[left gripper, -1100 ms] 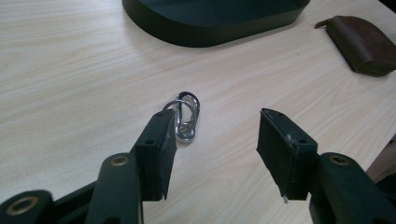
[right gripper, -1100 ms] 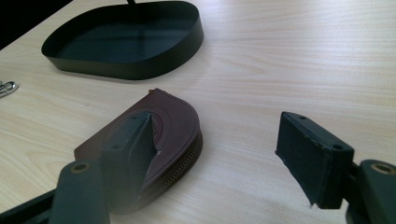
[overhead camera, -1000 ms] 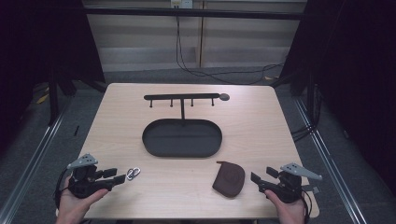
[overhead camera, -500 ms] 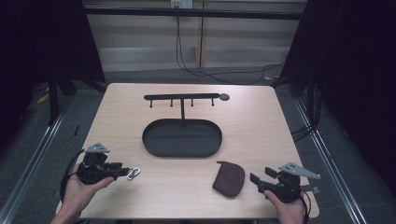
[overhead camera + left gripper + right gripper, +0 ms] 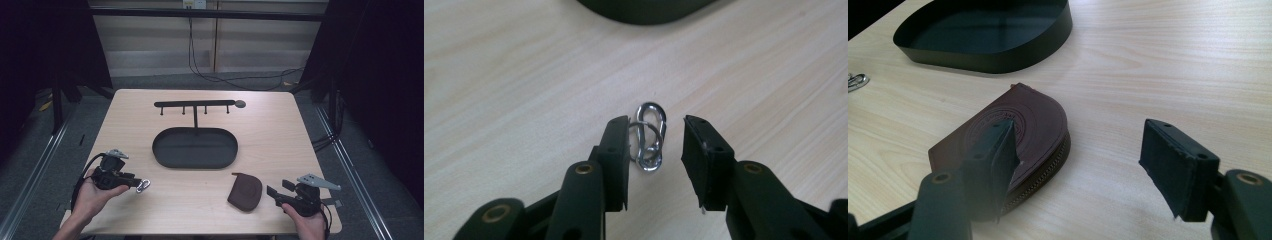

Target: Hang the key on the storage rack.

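1. Carabiner (image 5: 650, 136) lies flat on the worktop (image 5: 280, 140), between the left tool's (image 5: 656, 150) jaws; jaws have just been closing, pads not yet pressing.
2. Right tool (image 5: 1088, 165) gapes wide beside the brown pouch (image 5: 1013, 131); its round embossed stamp is unreadable.
3. Black tray (image 5: 159, 150) sits further back.

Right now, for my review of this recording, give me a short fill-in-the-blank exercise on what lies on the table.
1. The silver carabiner clip lies between the jaws of the ____ gripper.
2. The brown pouch lies in front of the ____ gripper.
3. The oval tray is ____ in colour.
4. The clip lies on the table, ____ the tray.

Missing words: left; right; black; outside
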{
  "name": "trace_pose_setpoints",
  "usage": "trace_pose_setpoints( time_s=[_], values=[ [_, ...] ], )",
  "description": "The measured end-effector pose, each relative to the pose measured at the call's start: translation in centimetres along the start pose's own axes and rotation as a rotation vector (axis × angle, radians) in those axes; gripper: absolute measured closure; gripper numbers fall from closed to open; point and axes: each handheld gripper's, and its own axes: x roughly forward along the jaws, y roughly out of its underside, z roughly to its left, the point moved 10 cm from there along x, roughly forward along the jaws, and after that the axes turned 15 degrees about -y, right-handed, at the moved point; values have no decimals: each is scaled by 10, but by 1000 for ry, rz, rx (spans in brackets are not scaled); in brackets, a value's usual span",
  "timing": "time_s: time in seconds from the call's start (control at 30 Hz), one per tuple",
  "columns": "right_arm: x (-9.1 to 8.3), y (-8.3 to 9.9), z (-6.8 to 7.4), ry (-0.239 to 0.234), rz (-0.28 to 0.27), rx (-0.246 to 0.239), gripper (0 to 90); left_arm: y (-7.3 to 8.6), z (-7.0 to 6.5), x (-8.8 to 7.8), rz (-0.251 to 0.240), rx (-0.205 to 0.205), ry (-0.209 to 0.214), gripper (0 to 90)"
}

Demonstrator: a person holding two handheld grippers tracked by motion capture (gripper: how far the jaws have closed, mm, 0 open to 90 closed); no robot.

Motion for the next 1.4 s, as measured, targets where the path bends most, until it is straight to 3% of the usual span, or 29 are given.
trace_pose_setpoints(
  time_s=[0.13, 0.33, 0.37, 0.43, 0.7, 0.8, 0.9, 1.4],
  values=[
    [1, 0, 0, -1, 5, -1, 315, -2, 1, 5, 26, 24, -39, 626],
    [1, 1, 0, -3, 13, 2, 318, -4, -5, 14, 83, 41, -26, 605],
    [1, 1, 0, -1, 12, 2, 318, -2, -6, 17, 114, 51, -10, 595],
    [2, 2, 0, -6, 16, 5, 317, -2, -5, 21, 133, 35, -26, 579],
    [4, 4, -1, -14, 30, 7, 315, 1, -4, 28, 201, 42, -18, 570],
    [4, 4, 0, -14, 32, 8, 314, 0, -6, 29, 206, 31, -13, 573],
    [4, 4, 0, -15, 33, 7, 313, 0, -8, 31, 233, 54, -14, 580],
    [7, 5, 2, -33, 50, -2, 296, -2, -12, 40, 276, 86, -44, 675]
  ],
)
